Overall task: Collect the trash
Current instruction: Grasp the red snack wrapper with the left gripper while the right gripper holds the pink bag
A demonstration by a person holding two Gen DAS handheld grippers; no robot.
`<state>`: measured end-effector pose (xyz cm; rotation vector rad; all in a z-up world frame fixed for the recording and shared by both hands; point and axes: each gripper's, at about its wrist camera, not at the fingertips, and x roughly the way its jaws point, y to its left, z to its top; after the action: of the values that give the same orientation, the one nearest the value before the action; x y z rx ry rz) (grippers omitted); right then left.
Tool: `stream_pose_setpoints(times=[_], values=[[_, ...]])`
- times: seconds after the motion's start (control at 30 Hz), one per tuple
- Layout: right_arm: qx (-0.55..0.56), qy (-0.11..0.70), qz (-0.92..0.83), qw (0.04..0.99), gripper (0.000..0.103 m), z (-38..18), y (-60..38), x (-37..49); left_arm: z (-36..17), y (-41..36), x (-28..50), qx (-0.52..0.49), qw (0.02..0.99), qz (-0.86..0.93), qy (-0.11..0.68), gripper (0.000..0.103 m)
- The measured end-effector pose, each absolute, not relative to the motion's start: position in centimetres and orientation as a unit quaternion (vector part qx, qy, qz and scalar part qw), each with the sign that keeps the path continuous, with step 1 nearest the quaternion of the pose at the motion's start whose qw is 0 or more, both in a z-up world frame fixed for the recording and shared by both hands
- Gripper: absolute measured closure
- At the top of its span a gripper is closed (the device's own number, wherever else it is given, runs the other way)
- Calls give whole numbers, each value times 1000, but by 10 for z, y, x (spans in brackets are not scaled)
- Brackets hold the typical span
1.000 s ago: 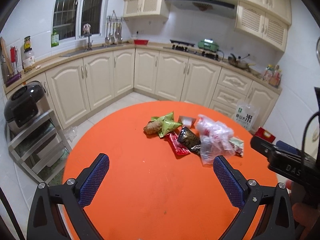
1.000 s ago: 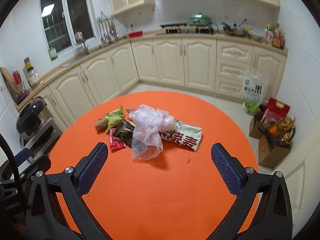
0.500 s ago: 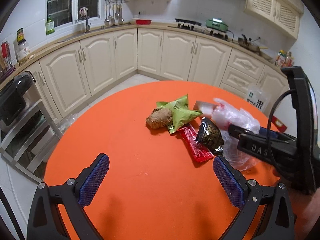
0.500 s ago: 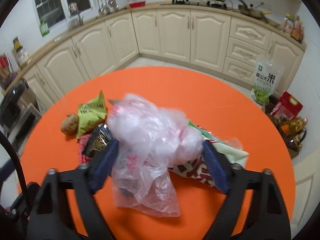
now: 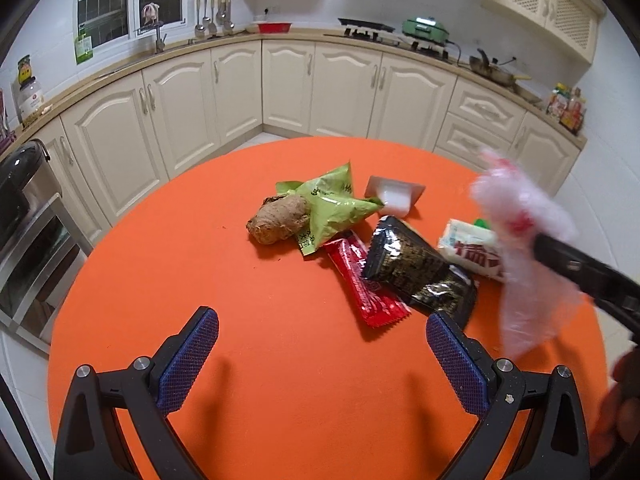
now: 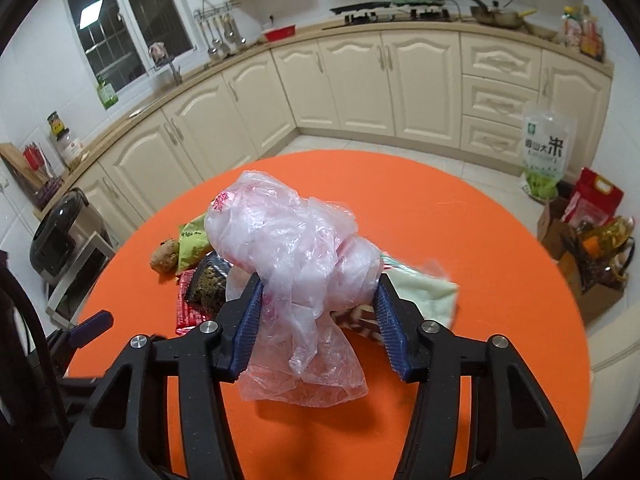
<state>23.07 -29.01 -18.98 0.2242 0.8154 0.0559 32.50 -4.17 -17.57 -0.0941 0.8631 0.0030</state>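
Note:
My right gripper [image 6: 320,312] is shut on a crumpled clear plastic bag [image 6: 292,248] and holds it above the orange round table [image 6: 460,240]. The bag also shows blurred at the right of the left wrist view [image 5: 524,248]. My left gripper [image 5: 320,344] is open and empty above the table's near side. On the table lie a ginger root [image 5: 278,224], a green wrapper [image 5: 332,204], a red wrapper [image 5: 366,284], a black wrapper [image 5: 416,268], a white packet with red print [image 5: 470,248] and a small white tray [image 5: 394,196].
Cream kitchen cabinets [image 5: 280,80] run along the back wall. A metal rack with a black cooker [image 5: 24,216] stands left of the table. A rice bag [image 6: 546,152] and boxes of goods [image 6: 588,240] sit on the floor at the right.
My right gripper closed on the plastic bag and lifted it off the pile. My left gripper moved closer to the wrappers and stayed open.

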Motion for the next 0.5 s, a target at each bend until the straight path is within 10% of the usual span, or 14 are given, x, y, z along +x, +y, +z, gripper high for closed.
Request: stream_pose_setpoints(times=[0.33,0.5], values=[[124,392,23,911,52,-188,-305,229,-199,-60,387,-39,900,19,434,18],[131,390,24,911,52,-190,-305,228,-206,-72,398,-39,906,-14,422,74]])
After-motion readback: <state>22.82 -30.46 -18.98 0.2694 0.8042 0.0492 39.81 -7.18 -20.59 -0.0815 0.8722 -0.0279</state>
